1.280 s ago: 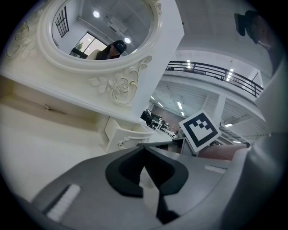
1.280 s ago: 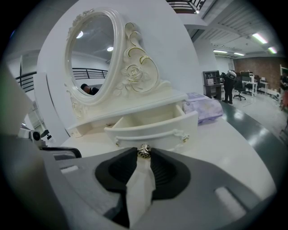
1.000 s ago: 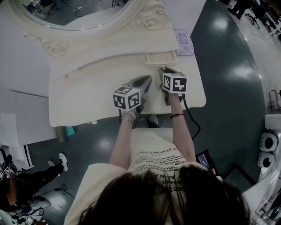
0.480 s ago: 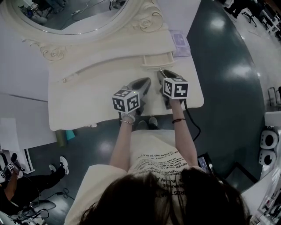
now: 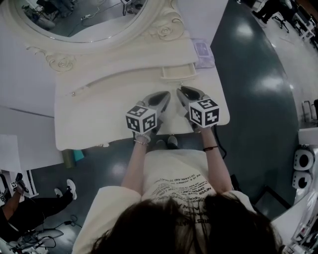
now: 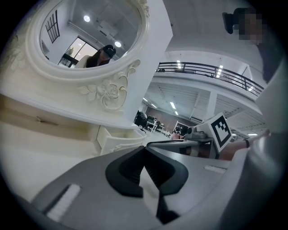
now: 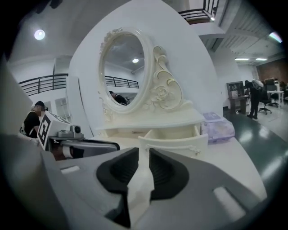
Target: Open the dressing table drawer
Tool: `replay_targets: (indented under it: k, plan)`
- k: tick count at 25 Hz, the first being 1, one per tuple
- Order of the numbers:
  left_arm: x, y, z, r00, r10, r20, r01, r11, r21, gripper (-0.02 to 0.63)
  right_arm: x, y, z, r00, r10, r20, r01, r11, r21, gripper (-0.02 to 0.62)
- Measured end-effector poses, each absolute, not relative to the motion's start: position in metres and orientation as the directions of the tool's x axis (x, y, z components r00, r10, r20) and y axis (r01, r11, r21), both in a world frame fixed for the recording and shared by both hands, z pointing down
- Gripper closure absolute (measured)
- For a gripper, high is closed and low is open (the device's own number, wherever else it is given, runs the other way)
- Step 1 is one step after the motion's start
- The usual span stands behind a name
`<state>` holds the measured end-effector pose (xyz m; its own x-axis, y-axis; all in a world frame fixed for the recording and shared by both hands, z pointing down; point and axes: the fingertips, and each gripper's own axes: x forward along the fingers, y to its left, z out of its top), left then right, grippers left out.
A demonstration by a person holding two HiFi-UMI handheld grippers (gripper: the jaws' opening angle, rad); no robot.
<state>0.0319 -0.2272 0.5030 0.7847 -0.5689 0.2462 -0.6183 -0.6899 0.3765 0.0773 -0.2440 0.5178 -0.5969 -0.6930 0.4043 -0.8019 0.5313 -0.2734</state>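
Note:
The cream dressing table (image 5: 99, 114) has a small right-hand drawer (image 5: 180, 73) that stands pulled out; it shows open, with its little handle, in the right gripper view (image 7: 173, 140) and in the left gripper view (image 6: 118, 140). My right gripper (image 5: 182, 91) hovers over the tabletop a short way in front of the drawer, apart from it. Its jaws (image 7: 143, 151) keep a narrow gap and are closing, with nothing between them. My left gripper (image 5: 166, 95) hangs beside it over the tabletop, jaws (image 6: 144, 149) shut and empty.
An oval mirror (image 5: 84, 15) in a carved frame rises at the table's back. A purple packet (image 5: 204, 53) lies at the back right, beside the drawer. The table's front edge is just under my wrists. A person sits on the floor at lower left (image 5: 30, 208).
My right gripper has drawn back from the drawer front toward me and lifted a little. The drawer stays pulled out. The left gripper has hardly moved.

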Motion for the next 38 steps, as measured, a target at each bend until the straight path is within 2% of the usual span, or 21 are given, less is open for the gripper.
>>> replay_targets:
  k: [5,17,38]
  plan:
    - [0.030,-0.221,0.487,0.795,-0.568,0.213,-0.605,-0.722,0.334,0.607,0.072,-0.233,0.492,-0.628,-0.705,0.330,-0.778,0.571,-0.263,0.552]
    - [0.035,-0.216,0.439,0.835,-0.541,0.102,-0.546,-0.790,0.278,0.607,0.068,-0.226,0.450,-0.688,-0.706,0.168,-0.721,0.637,-0.273,0.592]
    - [0.031,-0.208,0.441,0.840,-0.532,0.109,-0.541,-0.803,0.252,0.607,0.060,-0.219,0.440,-0.728,-0.678,0.103,-0.676,0.683,-0.275,0.592]
